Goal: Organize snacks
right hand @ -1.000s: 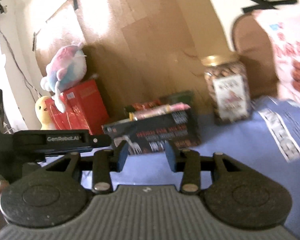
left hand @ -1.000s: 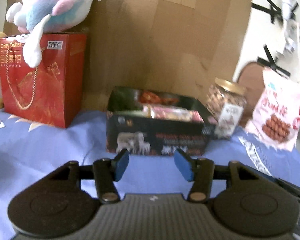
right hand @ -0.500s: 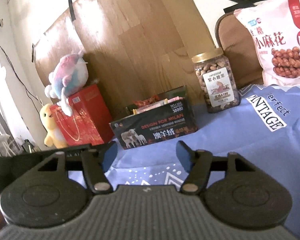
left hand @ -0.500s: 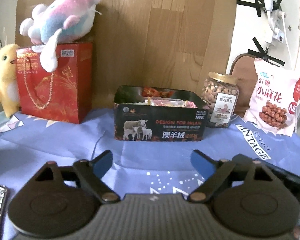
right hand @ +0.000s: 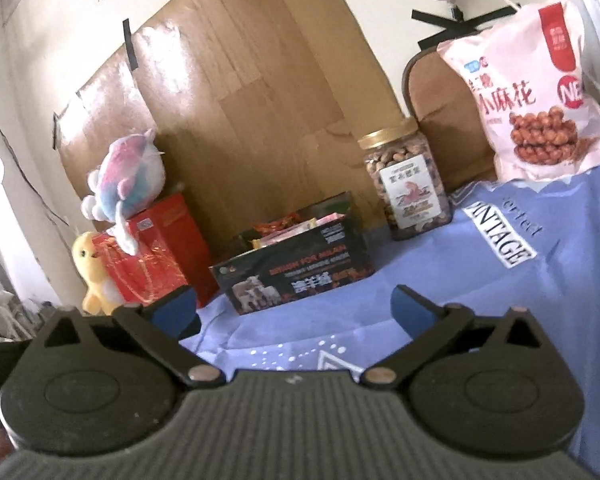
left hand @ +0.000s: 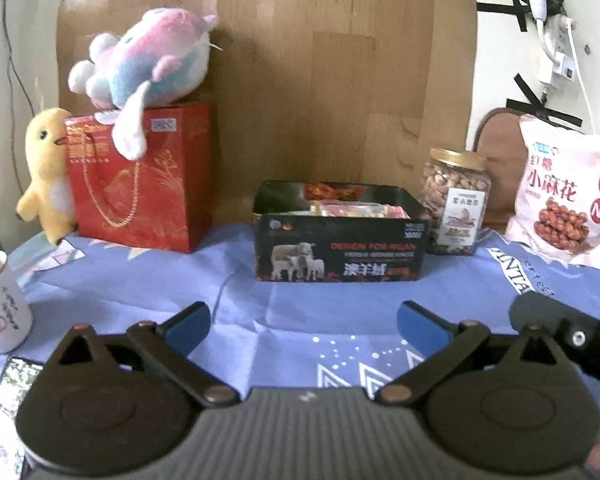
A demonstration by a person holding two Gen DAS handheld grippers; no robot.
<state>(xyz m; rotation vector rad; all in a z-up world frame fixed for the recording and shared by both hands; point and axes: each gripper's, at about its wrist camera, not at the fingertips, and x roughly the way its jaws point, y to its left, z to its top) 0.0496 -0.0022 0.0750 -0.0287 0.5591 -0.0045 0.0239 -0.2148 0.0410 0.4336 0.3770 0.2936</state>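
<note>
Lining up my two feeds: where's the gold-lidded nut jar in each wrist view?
Left wrist: nut jar right of centre, just right of the black snack box.
Right wrist: nut jar right of centre, up and right of the box.
Shared landmark: pink snack bag, further right.

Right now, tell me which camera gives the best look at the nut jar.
The right wrist view. The nut jar stands whole and unblocked there, gold lid and label clear, on the blue cloth. In the left wrist view the jar looks smaller, and the black snack box covers its lower left edge.
</note>
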